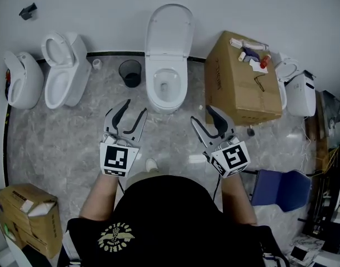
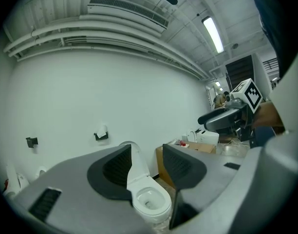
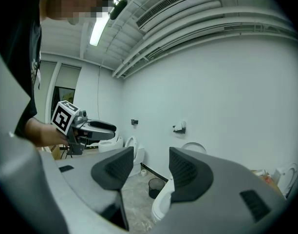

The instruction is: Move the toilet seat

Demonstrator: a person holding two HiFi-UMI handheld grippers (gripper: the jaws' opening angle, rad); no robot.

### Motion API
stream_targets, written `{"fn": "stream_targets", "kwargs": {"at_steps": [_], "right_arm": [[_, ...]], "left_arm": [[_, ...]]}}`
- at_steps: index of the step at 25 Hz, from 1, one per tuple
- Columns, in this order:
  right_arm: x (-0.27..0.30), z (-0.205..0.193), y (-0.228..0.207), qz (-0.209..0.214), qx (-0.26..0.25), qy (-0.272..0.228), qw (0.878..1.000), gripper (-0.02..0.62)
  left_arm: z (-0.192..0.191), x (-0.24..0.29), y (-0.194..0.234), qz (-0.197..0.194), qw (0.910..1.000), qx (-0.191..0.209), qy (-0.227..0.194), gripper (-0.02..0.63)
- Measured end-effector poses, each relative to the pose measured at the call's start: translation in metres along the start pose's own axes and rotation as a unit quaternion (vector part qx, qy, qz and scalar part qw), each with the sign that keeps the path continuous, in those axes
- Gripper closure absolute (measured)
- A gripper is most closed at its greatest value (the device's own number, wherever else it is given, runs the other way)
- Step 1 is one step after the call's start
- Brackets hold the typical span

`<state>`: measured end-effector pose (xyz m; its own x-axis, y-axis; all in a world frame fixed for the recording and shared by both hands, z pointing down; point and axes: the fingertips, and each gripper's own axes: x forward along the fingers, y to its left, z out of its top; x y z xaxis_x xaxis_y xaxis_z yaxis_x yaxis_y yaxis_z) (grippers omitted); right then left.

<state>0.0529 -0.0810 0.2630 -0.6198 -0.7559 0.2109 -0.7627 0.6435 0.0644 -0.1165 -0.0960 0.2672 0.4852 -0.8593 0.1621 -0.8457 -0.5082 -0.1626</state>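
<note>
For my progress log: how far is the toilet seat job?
Done: nothing visible; the seat lies down on the middle toilet, lid raised. In hand: nothing; the left gripper and right gripper hover short of it, jaws open. Left: reach the seat and move it.

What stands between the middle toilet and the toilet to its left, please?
A black wastebasket and, farther left, a small white object, both shown in the head view.

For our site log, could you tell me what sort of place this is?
Probably a toilet showroom or test room: an open toilet, a second toilet and a cardboard box line one wall.
</note>
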Motion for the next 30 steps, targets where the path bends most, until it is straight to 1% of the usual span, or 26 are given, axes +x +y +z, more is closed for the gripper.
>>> {"fn": "stream_targets", "kwargs": {"at_steps": [5, 10, 14, 17, 22, 27, 30], "right_arm": [[0.025, 0.009, -0.005, -0.009, -0.004, -0.004, 1.0, 0.365], [0.031, 0.007, -0.009, -0.019, -0.004, 0.003, 1.0, 0.365], [0.034, 0.002, -0.013, -0.025, 0.011, 0.001, 1.0, 0.365], [0.034, -0.008, -0.02, -0.028, 0.015, 0.007, 0.999, 0.365], [0.046, -0.028, -0.044, -0.036, 0.015, 0.017, 0.999, 0.365], [0.071, -0.052, -0.066, -0.037, 0.024, 0.03, 0.999, 0.365], [0.086, -0.072, -0.082, -0.037, 0.027, 0.041, 0.998, 0.365]], "left_arm": [[-0.002, 0.012, 0.026, -0.005, 1.0, 0.006, -0.001, 0.408], [-0.011, 0.013, 0.038, -0.009, 0.9999, 0.002, 0.004, 0.408], [-0.019, 0.018, 0.042, -0.015, 0.9998, 0.004, 0.014, 0.408], [-0.022, 0.023, 0.043, -0.014, 0.9997, 0.011, 0.019, 0.408], [-0.035, 0.034, 0.052, 0.0, 0.9995, 0.013, 0.03, 0.408], [-0.065, 0.046, 0.072, 0.018, 0.9982, 0.007, 0.057, 0.408], [-0.089, 0.063, 0.078, 0.02, 0.9969, 0.004, 0.076, 0.408]]}}
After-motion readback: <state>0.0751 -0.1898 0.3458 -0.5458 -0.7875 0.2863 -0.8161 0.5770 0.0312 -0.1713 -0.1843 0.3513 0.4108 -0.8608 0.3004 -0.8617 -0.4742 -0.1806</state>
